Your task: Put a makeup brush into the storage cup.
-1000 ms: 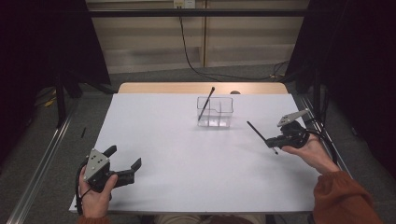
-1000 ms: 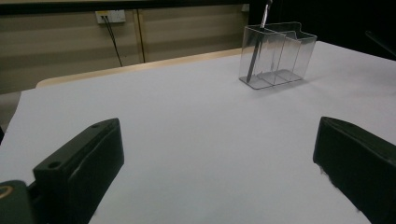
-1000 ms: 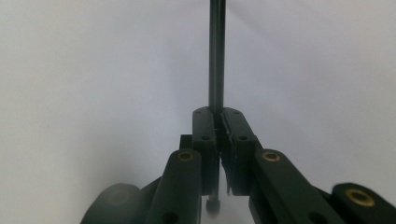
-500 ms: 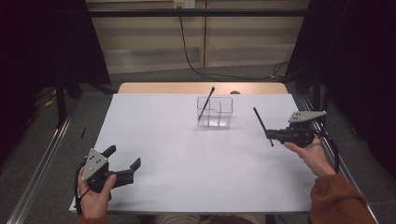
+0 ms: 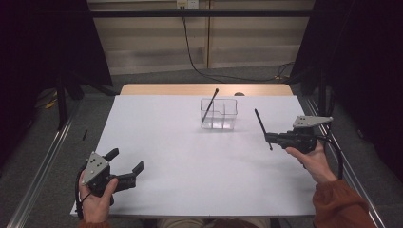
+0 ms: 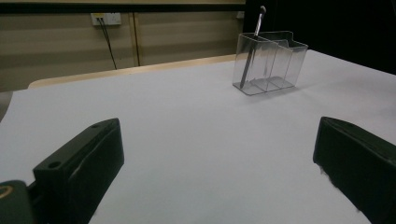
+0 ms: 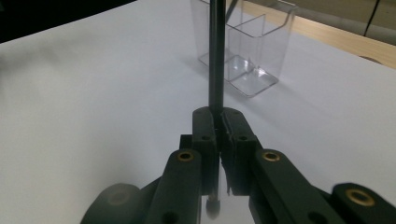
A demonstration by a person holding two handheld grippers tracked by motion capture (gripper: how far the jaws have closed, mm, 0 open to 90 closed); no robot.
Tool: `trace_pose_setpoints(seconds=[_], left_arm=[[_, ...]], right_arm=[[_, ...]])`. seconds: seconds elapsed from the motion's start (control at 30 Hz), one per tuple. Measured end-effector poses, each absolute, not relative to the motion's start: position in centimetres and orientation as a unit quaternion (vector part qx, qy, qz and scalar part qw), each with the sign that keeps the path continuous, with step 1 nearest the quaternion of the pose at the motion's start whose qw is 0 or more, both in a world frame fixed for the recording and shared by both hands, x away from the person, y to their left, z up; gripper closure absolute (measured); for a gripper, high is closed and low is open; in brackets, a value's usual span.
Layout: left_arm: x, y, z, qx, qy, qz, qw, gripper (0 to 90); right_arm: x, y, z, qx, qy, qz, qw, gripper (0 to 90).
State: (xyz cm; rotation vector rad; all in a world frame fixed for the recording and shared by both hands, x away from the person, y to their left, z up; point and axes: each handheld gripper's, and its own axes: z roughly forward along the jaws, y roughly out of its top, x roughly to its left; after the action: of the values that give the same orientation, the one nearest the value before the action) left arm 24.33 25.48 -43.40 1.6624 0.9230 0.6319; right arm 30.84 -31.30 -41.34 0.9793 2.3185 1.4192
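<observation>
The right hand-held gripper (image 5: 272,138) is clamped on a thin black pen (image 7: 215,56), its jaws pressed against the shaft near the lower end, so most of the length sticks out ahead of them. Directly beyond the tip stands the clear divided organiser (image 5: 218,113), well apart from the jaws, with another pen (image 5: 209,105) leaning in its left compartment. The likely step is dropping this pen in: keep the grip firm, raise the tip above the rim, bring the shaft nearly upright over a free compartment, then release. The left hand-held gripper (image 5: 126,166) rests wide open near the desk (image 5: 180,152) edge, holding nothing.
</observation>
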Motion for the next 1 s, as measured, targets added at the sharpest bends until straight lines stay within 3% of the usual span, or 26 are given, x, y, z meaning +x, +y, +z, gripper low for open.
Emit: trace_pose_setpoints(seconds=[1.0], left_arm=[[24.3,25.4,-43.4,0.704,0.382,0.263,0.538,1.9]], right_arm=[[29.5,-25.2,-40.5,0.252,0.831,0.490,0.080,84.9]])
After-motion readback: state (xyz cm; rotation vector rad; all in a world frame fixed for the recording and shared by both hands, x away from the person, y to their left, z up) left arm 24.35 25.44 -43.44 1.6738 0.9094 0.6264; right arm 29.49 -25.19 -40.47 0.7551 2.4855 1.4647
